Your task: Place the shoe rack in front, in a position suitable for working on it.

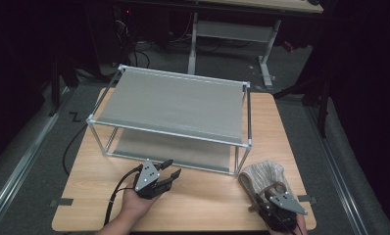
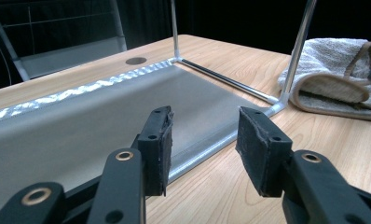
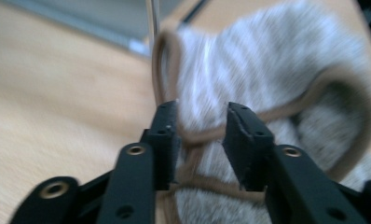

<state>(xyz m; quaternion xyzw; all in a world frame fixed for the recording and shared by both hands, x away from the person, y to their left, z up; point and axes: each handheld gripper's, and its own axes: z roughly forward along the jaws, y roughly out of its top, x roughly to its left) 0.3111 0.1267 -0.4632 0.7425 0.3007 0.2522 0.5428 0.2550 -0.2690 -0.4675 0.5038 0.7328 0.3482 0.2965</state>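
The right gripper [image 3: 200,140] is nearer: its half-open fingers [image 3: 246,140] straddle the folded towel's [image 1: 264,175] brown hem without pressing; the left gripper [image 1: 169,175] is open, empty.

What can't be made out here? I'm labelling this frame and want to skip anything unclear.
- Right gripper, high view: its jaws sit over the folded towel, so contact is unclear.
- Towel edge, right gripper view: motion blur hides whether the pads press it.
- Lower shelf of the rack, high view: mostly covered by the top shelf.
- Person's forearms: cut off by the bottom edge.
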